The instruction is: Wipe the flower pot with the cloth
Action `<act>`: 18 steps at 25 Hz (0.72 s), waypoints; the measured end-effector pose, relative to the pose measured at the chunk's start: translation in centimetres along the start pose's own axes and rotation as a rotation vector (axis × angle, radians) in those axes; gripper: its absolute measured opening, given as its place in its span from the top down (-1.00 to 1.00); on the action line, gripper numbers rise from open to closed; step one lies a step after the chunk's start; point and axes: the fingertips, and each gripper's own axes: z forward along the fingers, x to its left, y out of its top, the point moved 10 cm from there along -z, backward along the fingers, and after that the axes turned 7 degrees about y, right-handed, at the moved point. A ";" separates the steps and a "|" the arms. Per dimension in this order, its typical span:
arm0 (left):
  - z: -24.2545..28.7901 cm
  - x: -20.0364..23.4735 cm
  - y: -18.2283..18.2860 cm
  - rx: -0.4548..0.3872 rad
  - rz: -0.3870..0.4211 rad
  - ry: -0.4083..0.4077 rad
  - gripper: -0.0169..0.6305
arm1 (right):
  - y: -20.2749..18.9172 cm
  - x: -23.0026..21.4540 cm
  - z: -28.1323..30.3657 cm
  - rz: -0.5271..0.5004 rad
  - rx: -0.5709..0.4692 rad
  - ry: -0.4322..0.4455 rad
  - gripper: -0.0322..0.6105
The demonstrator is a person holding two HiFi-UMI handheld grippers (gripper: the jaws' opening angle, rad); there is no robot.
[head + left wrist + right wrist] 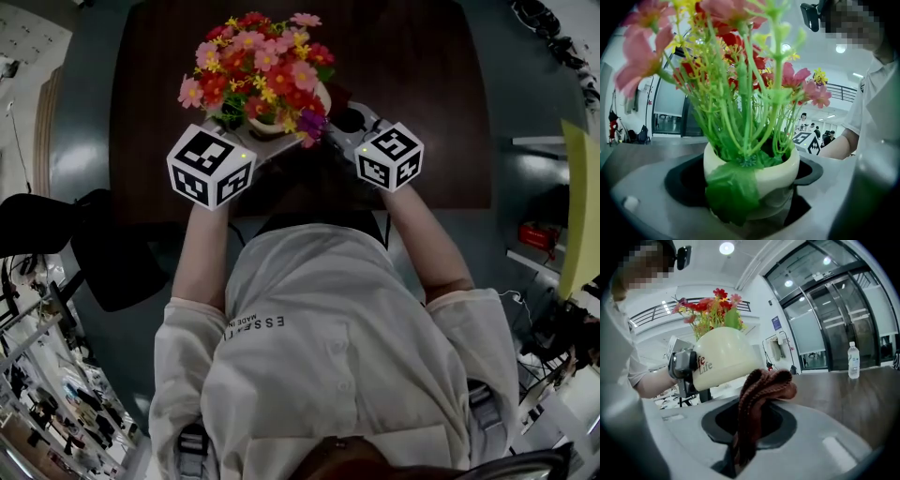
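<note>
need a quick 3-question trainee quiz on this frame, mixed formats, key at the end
1. True or false: the left gripper is shut on the flower pot.
2. What does the right gripper hold? A) a sponge B) a reddish-brown cloth C) nothing
3. Short answer: in the right gripper view, what stands on the table at the far right?
Key: 1 true; 2 B; 3 a clear bottle.
</note>
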 end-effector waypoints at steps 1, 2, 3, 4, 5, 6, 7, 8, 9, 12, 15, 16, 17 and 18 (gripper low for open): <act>0.1 -0.3 0.1 -0.007 -0.003 -0.005 -0.76 | 0.5 0.0 0.1 -0.016 -0.001 0.009 0.75; 0.0 -0.4 0.1 -0.013 -0.007 -0.010 -0.76 | 0.9 0.2 0.5 -0.043 0.002 0.020 0.75; 0.0 -0.6 0.2 -0.017 -0.012 -0.017 -0.76 | 1.2 0.5 0.9 -0.072 0.007 0.031 0.75; -0.1 -0.7 0.2 -0.022 -0.018 -0.024 -0.76 | 1.5 0.8 1.2 -0.098 0.009 0.042 0.75; -0.1 -0.8 0.3 -0.028 -0.026 -0.032 -0.76 | 1.7 1.2 1.3 -0.115 0.007 0.054 0.75; -0.1 -0.9 0.4 -0.033 -0.036 -0.042 -0.76 | 1.7 1.5 1.4 -0.126 0.000 0.067 0.75; 0.0 -1.0 0.5 -0.038 -0.045 -0.053 -0.76 | 1.7 1.9 1.4 -0.132 -0.009 0.084 0.75; 0.0 -1.2 0.6 -0.043 -0.050 -0.063 -0.76 | 1.6 2.3 1.4 -0.138 -0.016 0.102 0.75; 0.0 -1.3 0.6 -0.046 -0.051 -0.068 -0.76 | 1.4 2.7 1.5 -0.144 -0.021 0.121 0.75; 0.2 -1.3 0.5 -0.060 -0.044 -0.050 -0.76 | 0.9 4.0 1.8 -0.152 -0.012 0.164 0.75; 0.4 -1.0 0.2 -0.067 -0.067 -0.046 -0.76 | 0.3 5.0 1.7 -0.124 -0.003 0.221 0.75; 0.4 -1.0 0.2 -0.068 -0.075 -0.049 -0.76 | 0.1 5.2 1.6 -0.107 -0.008 0.245 0.75; 0.5 -0.9 0.2 -0.070 -0.079 -0.051 -0.76 | -0.1 5.3 1.5 -0.089 -0.016 0.268 0.75; 0.6 -0.9 0.2 -0.072 -0.082 -0.051 -0.76 | -0.3 5.3 1.2 -0.072 -0.023 0.288 0.75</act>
